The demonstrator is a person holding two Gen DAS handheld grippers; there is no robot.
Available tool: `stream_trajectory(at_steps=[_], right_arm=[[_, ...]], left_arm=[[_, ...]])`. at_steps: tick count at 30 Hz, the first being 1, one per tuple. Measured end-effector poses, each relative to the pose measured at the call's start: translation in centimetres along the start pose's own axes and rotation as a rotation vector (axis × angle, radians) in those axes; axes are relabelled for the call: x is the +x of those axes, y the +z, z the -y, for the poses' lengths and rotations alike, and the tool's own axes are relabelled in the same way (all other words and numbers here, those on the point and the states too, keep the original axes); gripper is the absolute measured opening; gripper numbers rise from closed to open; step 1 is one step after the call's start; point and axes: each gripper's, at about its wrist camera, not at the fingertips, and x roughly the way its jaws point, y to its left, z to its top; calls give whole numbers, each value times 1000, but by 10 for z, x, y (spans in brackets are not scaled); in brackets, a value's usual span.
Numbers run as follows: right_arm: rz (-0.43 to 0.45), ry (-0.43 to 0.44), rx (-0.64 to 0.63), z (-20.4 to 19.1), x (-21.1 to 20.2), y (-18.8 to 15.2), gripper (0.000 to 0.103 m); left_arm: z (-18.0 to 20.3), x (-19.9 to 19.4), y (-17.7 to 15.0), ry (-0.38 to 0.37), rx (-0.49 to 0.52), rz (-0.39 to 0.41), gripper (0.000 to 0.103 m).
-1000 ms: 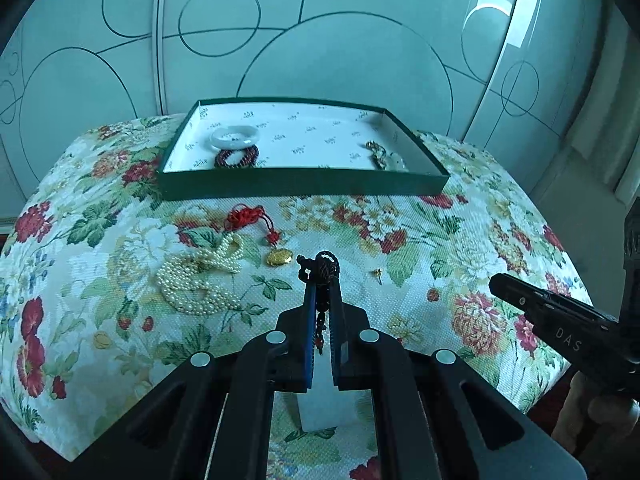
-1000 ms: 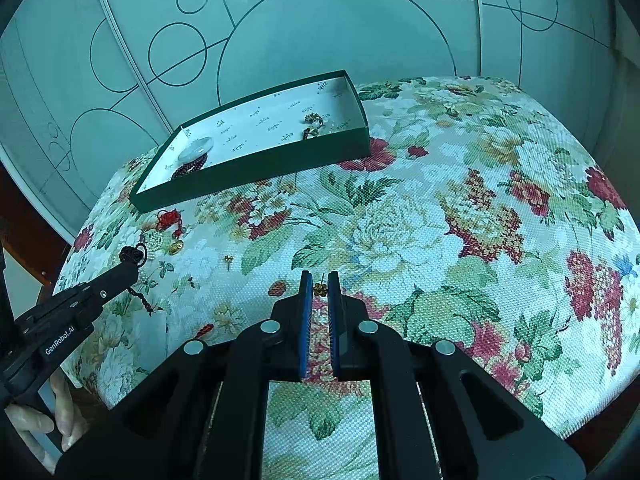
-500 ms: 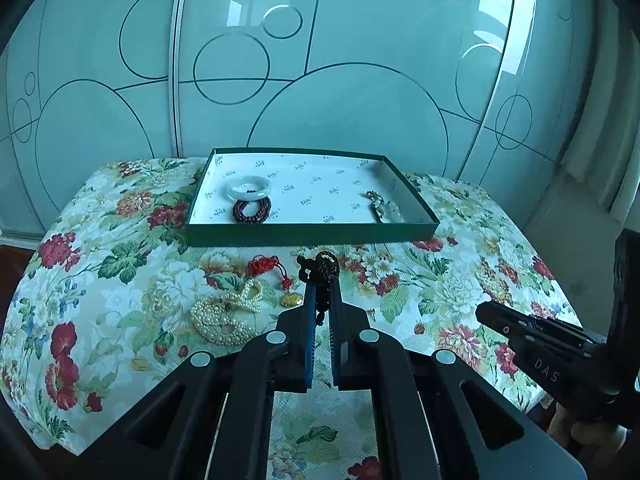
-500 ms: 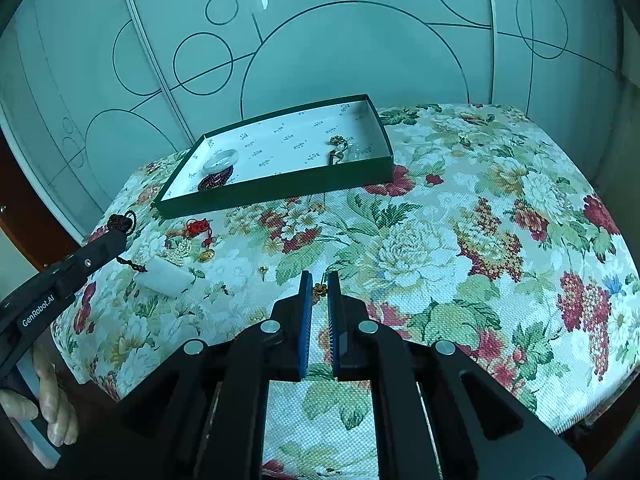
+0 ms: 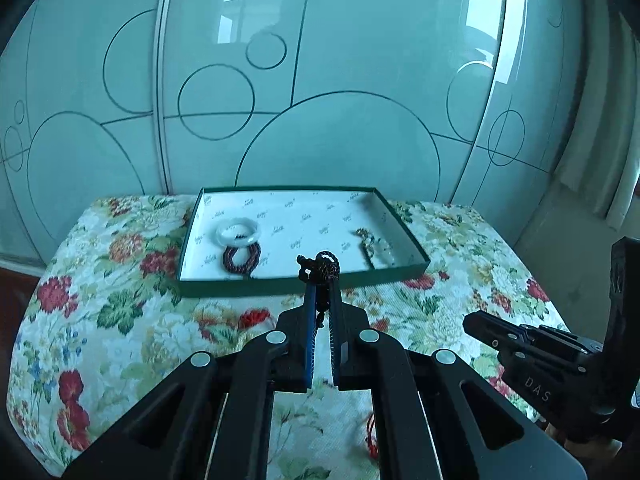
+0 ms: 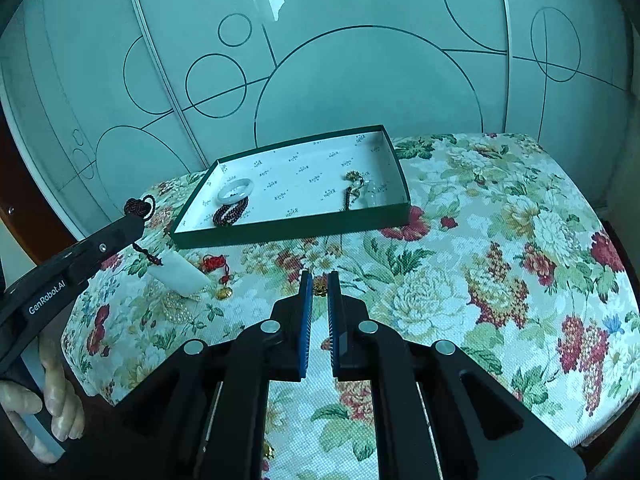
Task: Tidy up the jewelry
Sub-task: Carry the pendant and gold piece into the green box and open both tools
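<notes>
My left gripper (image 5: 320, 276) is shut on the dark knotted cord (image 5: 320, 267) of a white jade pendant (image 6: 181, 277), which hangs in the air below it; the same gripper shows in the right wrist view (image 6: 134, 218). A green tray (image 5: 304, 281) holds a white bangle (image 5: 237, 231), a dark red bead bracelet (image 5: 241, 259) and a small pendant (image 5: 372, 243). My right gripper (image 6: 319, 280) is nearly shut and empty, above a small gold earring (image 6: 319, 290). On the cloth lie a red-corded gold charm (image 6: 219, 276) and a pearl necklace (image 6: 180, 304).
The floral cloth (image 6: 480, 240) covers a raised table whose edges drop off at front and sides. A glass wardrobe door (image 5: 320, 100) stands right behind the tray. Another small gold piece (image 6: 269, 451) lies near the front edge.
My left gripper has risen with the jade pendant, lifting it off the cloth toward the tray. The right gripper has pulled up and back a little, still over the earring.
</notes>
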Motion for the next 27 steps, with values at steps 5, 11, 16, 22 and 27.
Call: stream_trajectory(at_steps=[5, 11, 16, 22, 27], right_arm=[[32, 13, -17, -5, 8, 28, 8], [54, 22, -29, -9, 30, 65, 8], [52, 23, -23, -8, 60, 91, 8], [-7, 22, -8, -5, 112, 98, 8], [-58, -2, -25, -5, 154, 94, 8]], left_arm=[[10, 11, 27, -7, 40, 34, 6], [13, 36, 63, -13, 72, 67, 6], [11, 65, 83, -12, 86, 77, 6], [-3, 118, 76, 8, 77, 11, 6], [-16, 162, 63, 42, 79, -55, 6]])
